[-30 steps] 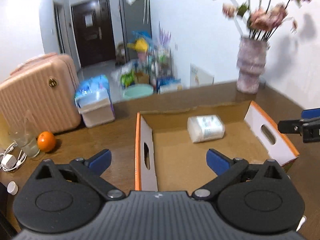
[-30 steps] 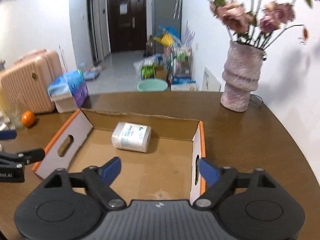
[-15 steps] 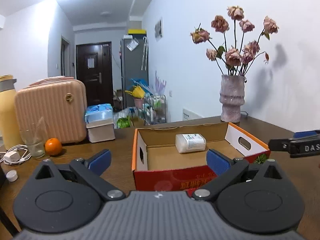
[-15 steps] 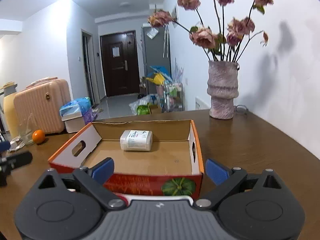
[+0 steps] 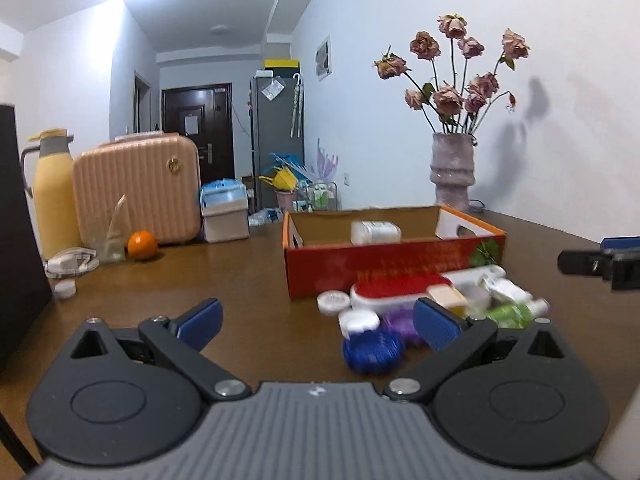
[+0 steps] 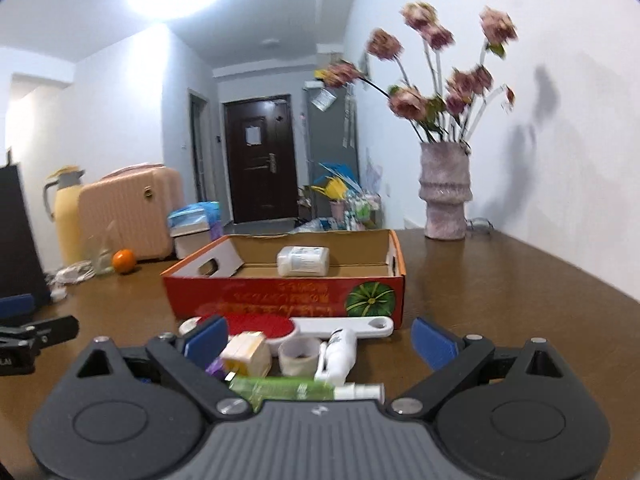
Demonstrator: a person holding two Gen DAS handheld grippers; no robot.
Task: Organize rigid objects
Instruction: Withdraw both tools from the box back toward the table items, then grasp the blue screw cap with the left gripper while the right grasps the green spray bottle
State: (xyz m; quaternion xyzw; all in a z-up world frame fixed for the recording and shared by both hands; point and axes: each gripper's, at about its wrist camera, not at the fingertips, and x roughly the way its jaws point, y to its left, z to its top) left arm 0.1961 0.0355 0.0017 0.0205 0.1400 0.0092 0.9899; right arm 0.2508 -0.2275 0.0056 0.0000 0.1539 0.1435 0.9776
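Clutter, basically: a heap of small rigid stuff lay on the table (image 6: pixel 500 280) right under my right claw (image 6: pixel 320 340), just in front of the red cardboard box (image 6: pixel 288 292). A second ago both cameras were looking down into that box from above; now both claws had dropped low and pulled back, so the box was ahead of me and the pile filled the bottom of the view.

Closest to my right claw was a green tube (image 6: pixel 288 388) lying crosswise, then a white bottle (image 6: pixel 338 354), a roll of tape (image 6: pixel 300 354), a yellowish block (image 6: pixel 246 352) by my left-hand finger, and a red and white brush (image 6: pixel 304 326) against the box front. One white bottle in the box (image 6: pixel 303 261) was the only thing put away, so I'd say the job had barely started.

My right claw's jaws had just been opening and stood spread wide with nothing pinched, only the pile showing between them. My left claw (image 5: pixel 320 320) was spread too and empty, with a blue round thing (image 5: pixel 372 350) and a purple thing (image 5: pixel 400 318) just ahead of its right-hand finger.

My guess was the next pick would come from this heap, probably the tube or bottle.
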